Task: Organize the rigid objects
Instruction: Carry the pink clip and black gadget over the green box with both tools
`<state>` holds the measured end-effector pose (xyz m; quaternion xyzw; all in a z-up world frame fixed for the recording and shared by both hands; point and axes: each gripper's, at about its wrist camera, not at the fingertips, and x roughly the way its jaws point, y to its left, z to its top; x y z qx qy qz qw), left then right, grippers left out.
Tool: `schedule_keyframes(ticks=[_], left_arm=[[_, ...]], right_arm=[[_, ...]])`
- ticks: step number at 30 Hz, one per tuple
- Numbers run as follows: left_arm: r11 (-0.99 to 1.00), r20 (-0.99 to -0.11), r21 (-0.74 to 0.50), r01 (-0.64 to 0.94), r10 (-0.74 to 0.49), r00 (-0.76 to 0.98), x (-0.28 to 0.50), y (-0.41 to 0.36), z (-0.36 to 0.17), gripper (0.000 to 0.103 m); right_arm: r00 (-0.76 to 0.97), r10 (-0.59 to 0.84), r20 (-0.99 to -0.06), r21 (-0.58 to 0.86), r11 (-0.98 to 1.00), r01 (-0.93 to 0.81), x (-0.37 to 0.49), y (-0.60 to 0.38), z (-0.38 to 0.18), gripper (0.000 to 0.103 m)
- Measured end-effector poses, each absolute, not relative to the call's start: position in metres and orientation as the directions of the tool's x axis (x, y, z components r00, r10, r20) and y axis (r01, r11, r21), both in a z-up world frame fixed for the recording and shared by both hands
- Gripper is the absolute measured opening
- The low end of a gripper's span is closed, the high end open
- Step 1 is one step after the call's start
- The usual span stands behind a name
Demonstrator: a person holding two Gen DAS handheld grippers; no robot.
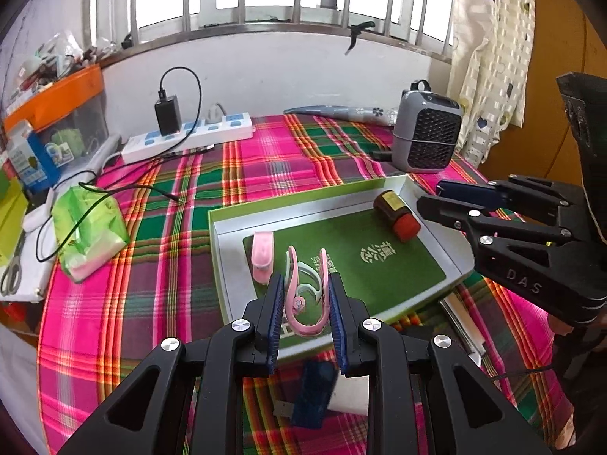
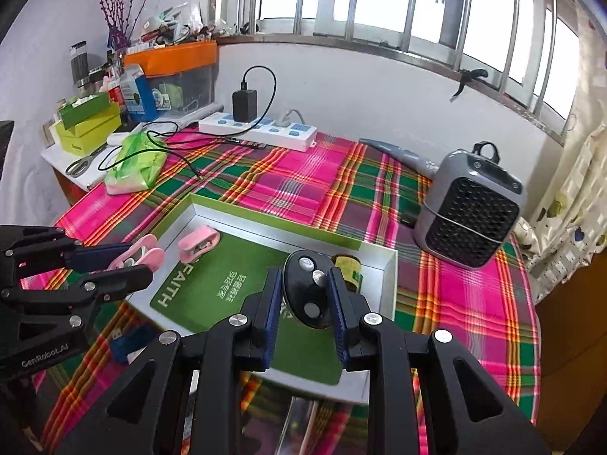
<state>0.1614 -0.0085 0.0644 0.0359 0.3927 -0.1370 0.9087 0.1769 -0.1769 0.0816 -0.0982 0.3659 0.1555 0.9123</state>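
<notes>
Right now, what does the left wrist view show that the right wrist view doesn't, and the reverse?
Only the left wrist view shows the left gripper head-on, pads clamping the pink hair claw clip.

Only the right wrist view shows the black remote held in the right gripper, plus the purple dried branches.

Both show the green-lined tray, the pink clip and brown bottle in it, the grey heater, the power strip and the blue USB stick.

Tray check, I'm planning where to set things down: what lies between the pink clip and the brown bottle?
Only the bare green mat of the tray, between pink clip and bottle, in the left wrist view.
</notes>
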Motion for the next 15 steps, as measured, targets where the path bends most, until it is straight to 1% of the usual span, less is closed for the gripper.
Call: schedule_keyframes(ticks=[15], left_arm=[[0.964,-0.773,-0.054,0.259,-0.205,0.601,0.189,-0.013,0.033,0.022]], right_arm=[[0.621,0.196,-0.759,-0.058,0.930,-0.364,0.222,-0.164,0.046,0.026]])
